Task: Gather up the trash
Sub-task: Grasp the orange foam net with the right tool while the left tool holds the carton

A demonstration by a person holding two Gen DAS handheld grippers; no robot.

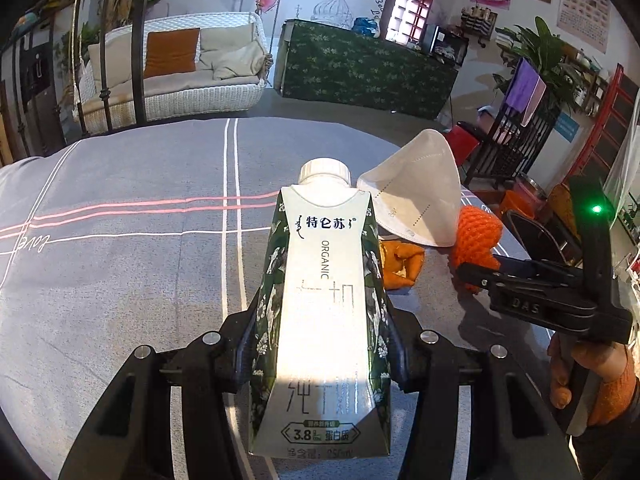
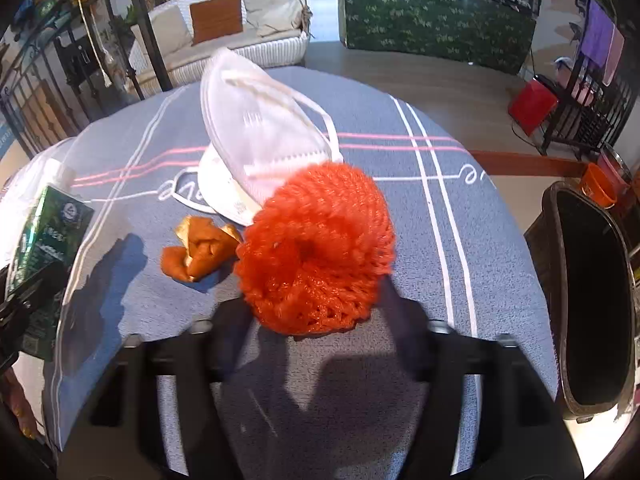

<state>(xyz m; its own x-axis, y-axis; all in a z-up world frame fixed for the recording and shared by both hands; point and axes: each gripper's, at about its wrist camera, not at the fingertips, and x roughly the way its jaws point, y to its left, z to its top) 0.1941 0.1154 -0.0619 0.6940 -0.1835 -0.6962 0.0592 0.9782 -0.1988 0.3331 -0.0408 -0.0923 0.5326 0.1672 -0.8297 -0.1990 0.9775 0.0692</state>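
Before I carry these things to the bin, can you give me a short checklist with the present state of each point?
1. Left claw shut on the milk carton: ok, its fingers press both sides.
2. Carton cap on: ok.
3. Right claw has the orange foam net: cannot tell, fingers blurred.
4. Black bin open and near the table edge: ok.
5. Face mask collected: not ok, it lies on the tablecloth.
6. Orange peel collected: not ok.
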